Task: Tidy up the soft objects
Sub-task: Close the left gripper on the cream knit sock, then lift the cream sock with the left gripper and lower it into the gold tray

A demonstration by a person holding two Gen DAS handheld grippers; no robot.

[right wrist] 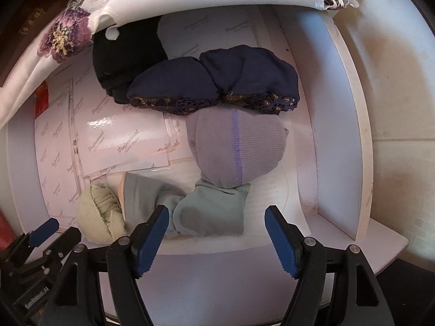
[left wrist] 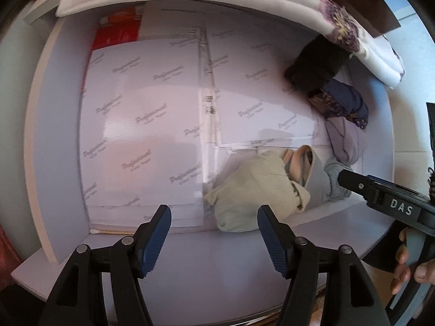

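**Two tongs open, socks lined up in the drawer**

Both my tongs are spread w/ nothing btwn the pads. Left tongs (left wrist: 214,233) hang over the pale green sock bundle (left wrist: 252,193), which sits just ahead, a bit right of centre. Right tongs (right wrist: 217,233) are straight above the grey-blue sock (right wrist: 209,212); lilac bundle (right wrist: 233,149) and navy pair (right wrist: 214,84) lie beyond, in a row along the drawer's (right wrist: 342,135) right wall. Green one's nearest my left; prob. that's next.

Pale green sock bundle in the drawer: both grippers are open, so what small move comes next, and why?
Probably the left gripper lowers onto the pale green sock bundle. Its jaws stand open and empty just above it, while the bundle lies apart from the row along the drawer wall.
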